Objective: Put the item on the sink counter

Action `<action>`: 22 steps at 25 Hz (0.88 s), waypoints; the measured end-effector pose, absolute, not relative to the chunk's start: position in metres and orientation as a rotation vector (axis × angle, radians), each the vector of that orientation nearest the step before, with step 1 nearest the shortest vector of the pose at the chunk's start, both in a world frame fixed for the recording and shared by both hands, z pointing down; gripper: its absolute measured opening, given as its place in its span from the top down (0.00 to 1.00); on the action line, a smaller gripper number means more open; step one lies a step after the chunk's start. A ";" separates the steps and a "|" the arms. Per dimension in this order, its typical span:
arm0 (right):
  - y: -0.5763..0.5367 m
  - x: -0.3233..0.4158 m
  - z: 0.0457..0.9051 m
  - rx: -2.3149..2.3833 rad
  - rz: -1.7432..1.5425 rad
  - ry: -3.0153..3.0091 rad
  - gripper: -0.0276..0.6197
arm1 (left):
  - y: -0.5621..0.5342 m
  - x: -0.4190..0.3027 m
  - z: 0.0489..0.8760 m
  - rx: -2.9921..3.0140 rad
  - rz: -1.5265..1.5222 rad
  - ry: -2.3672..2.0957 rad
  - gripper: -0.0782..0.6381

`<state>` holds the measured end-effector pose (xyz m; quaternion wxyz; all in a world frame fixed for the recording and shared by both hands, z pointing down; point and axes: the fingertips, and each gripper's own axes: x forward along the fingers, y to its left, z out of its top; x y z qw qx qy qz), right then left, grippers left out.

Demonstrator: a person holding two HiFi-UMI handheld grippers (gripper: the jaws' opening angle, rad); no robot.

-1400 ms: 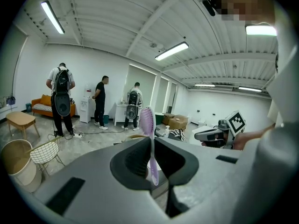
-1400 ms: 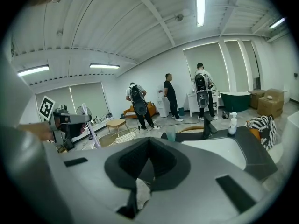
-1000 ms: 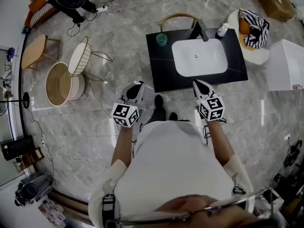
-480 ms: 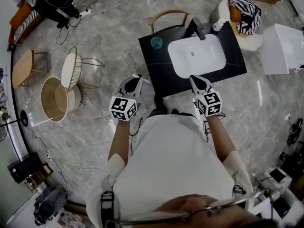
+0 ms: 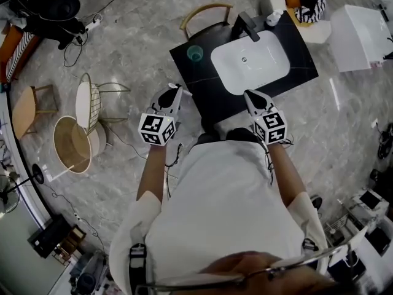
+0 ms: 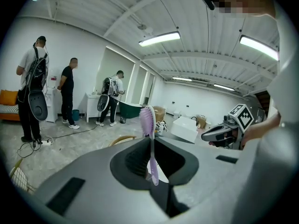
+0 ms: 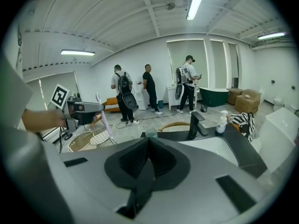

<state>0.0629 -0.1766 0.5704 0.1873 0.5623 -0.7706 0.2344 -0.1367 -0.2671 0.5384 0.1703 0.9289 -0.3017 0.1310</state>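
A black sink counter (image 5: 190, 72) with a white basin (image 5: 250, 60) and a black faucet (image 5: 245, 24) stands just ahead of me. My left gripper (image 5: 177, 93) hovers off the counter's near-left corner, shut on a purple toothbrush (image 6: 149, 134) that stands upright, bristles at the top. The right gripper view shows the toothbrush (image 7: 103, 118) too, held out at the left. At the counter's near edge in front of the basin, my right gripper (image 5: 249, 94) is shut with nothing in it. A teal cup (image 5: 195, 53) and a soap dispenser (image 5: 273, 18) sit on the counter.
A wire chair (image 5: 89, 103) and a round basket (image 5: 70, 143) stand on the floor to the left. A wooden chair back (image 5: 206, 11) is behind the counter, a white box (image 5: 362, 29) at the right. Several people (image 7: 149, 90) stand far across the room.
I have stepped closer to the counter, which has slid up in the head view. Both grippers moved forward with me, and the toothbrush stays in the left one.
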 end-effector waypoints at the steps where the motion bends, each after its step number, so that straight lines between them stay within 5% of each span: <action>1: -0.177 0.064 0.571 1.591 0.668 -2.165 0.95 | -0.271 -0.135 0.539 2.644 0.379 -0.849 0.85; 22: -0.236 0.100 0.602 1.482 0.762 -2.196 0.95 | -0.357 -0.080 0.560 2.622 0.469 -0.997 0.85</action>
